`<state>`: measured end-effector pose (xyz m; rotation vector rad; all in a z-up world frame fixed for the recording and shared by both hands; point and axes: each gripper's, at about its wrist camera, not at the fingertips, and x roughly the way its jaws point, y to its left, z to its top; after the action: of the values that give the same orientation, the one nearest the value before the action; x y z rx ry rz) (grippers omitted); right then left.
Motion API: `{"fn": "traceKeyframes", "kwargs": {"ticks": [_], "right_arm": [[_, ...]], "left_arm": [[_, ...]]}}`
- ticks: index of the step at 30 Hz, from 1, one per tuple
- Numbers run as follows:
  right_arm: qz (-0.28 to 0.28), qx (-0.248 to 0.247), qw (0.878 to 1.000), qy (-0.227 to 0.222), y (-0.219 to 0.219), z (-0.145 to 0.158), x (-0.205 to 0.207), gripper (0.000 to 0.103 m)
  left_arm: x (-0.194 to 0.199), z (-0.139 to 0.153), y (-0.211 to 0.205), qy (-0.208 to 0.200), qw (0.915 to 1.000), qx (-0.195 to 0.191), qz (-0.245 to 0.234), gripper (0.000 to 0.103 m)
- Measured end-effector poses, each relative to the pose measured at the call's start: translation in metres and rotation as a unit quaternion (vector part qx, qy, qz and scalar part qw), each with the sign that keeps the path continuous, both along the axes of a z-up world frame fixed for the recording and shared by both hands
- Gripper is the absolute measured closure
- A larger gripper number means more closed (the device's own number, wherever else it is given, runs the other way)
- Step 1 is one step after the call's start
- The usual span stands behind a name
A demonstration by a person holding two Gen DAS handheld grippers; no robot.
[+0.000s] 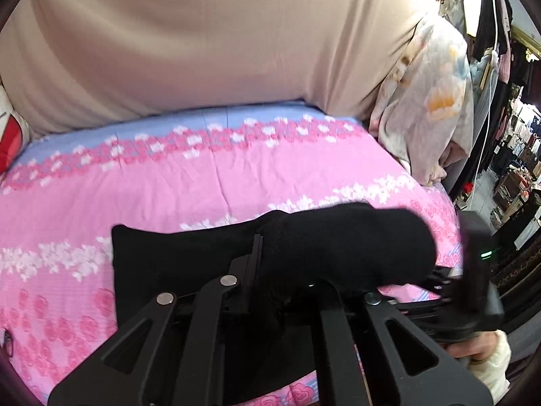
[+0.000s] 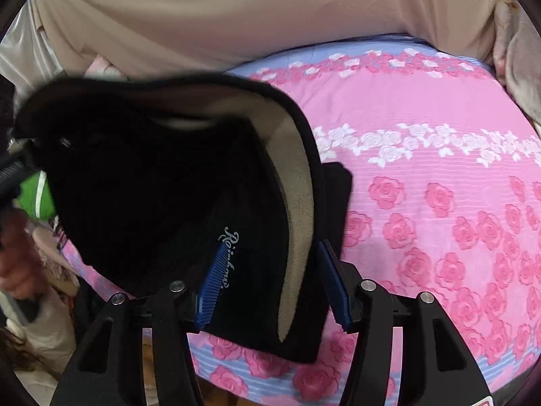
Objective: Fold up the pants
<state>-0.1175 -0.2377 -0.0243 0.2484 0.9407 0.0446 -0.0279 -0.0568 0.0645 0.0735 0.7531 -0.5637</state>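
The black pants (image 1: 189,257) lie on the pink floral bedsheet (image 1: 169,182). My left gripper (image 1: 270,253) is shut on a raised fold of the pants, and the cloth covers its fingertips. In the right wrist view the pants (image 2: 152,203) are lifted, showing a beige fleece lining (image 2: 297,203) and a white script logo (image 2: 230,257). My right gripper (image 2: 270,287) has blue pads (image 2: 209,291) that straddle the pants' edge with a gap between them. The right gripper also shows at the right edge of the left wrist view (image 1: 473,270).
A beige cloth-covered headboard (image 1: 186,44) rises behind the bed. A pale floral garment (image 1: 422,101) hangs at the right. A red and white object (image 1: 10,142) sits at the left. Clothing racks (image 1: 517,155) stand beyond the bed's right side.
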Motion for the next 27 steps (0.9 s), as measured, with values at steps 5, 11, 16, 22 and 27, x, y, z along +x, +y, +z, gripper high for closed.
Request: {"fn": "traceKeyframes", "kwargs": {"ticks": [5,11,16,22,27], "right_arm": [[0.01,-0.027,1.0,-0.008,0.01,-0.002,0.018,0.064],[0.035,-0.022,0.999,-0.019,0.013,0.006,0.016,0.053],[0.03,-0.005,1.0,-0.005,0.007,-0.014,0.027,0.079],[0.021,0.003,0.995,-0.094,0.004,0.054,-0.007,0.1],[-0.048,-0.03,0.998,0.018,-0.035,-0.013,-0.003,0.093]], "left_arm": [[-0.003,0.004,0.004,0.005,1.0,0.001,0.007,0.098],[0.001,-0.002,0.001,0.016,0.9998,0.004,0.007,0.098],[-0.002,-0.008,-0.009,0.02,0.9997,0.012,-0.004,0.098],[-0.025,-0.003,-0.023,0.014,0.999,0.011,-0.04,0.097],[-0.038,-0.065,-0.069,0.062,0.9921,0.071,-0.083,0.081]]}}
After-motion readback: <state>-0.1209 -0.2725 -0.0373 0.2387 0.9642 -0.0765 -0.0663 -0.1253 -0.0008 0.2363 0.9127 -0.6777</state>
